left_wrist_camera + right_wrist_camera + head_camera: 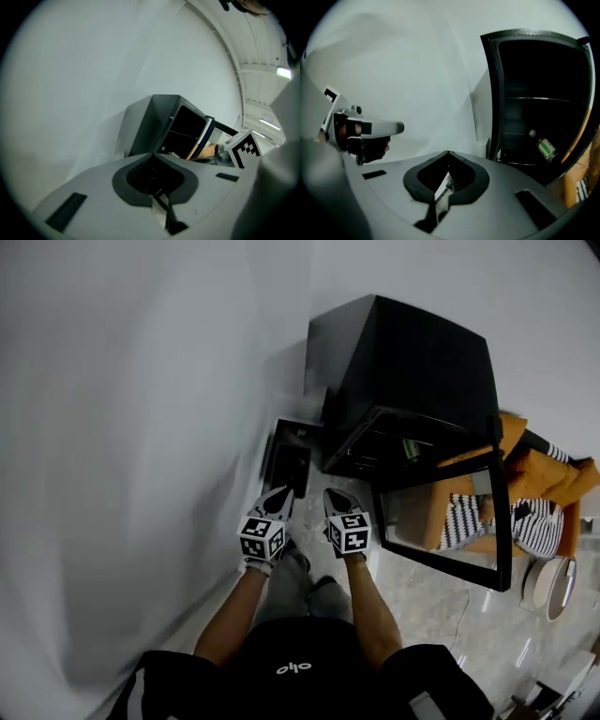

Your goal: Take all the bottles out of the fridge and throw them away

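Note:
A black fridge (pixel 412 362) stands on the floor with its glass door (pixel 448 514) swung open. A bottle with a green label (pixel 545 148) lies on a lower shelf inside, and it shows as a small green spot (pixel 410 448) in the head view. Another small white cap (pixel 532 133) sits beside it. My left gripper (pixel 278 495) and right gripper (pixel 337 497) are held side by side in front of the fridge, apart from it. Both have their jaws closed to a point with nothing between them. The right gripper view shows my left gripper (pixel 370 129) at its left.
A black open bin (pixel 287 463) stands on the floor between the white wall and the fridge. An orange seat (pixel 539 479) with a striped cushion (pixel 469 519) lies behind the open door at the right. The person's legs are below the grippers.

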The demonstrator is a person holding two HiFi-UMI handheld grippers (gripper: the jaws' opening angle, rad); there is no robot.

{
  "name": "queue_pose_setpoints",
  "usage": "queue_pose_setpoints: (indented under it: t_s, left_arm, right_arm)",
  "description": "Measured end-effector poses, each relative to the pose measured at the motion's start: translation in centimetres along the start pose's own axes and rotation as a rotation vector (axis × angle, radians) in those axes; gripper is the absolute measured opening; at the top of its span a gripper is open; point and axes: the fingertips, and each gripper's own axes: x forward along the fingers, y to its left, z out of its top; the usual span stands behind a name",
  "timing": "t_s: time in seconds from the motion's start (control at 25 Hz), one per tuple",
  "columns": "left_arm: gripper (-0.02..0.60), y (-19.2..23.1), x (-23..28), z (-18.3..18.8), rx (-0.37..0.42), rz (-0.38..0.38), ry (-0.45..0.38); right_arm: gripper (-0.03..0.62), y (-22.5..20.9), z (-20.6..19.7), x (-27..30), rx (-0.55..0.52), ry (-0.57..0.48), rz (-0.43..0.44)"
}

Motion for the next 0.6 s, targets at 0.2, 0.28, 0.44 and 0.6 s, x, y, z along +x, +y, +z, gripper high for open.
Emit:
queue_pose_setpoints:
  t_s: [0.2,0.28,0.44,0.6]
  left_arm:
    - [0.006,-6.5,-1.5,1.5,0.058,-0.046,-0.032]
    - [0.006,-9.3,-1.9,1.2,0.067,-0.066,-0.036]
    - [0.006,-15.4,-3.7,0.1,0.088,-0.109,-0.035]
    - [0.006,-20.5,-5.9,0.4,0.124,-0.142,-0.058]
  right_arm:
    - [0.009,-0.5,3.0,-7.0,0.051,-0.103,0.007]
    - [0.009,-1.0,3.8,-10.1,0.069,-0.150,0.011]
    - [0.009,-1.4,4.0,-16.8,0.087,-0.229,0.011]
    - [0.009,-1.6,3.5,-23.0,0.078,-0.274,-0.016]
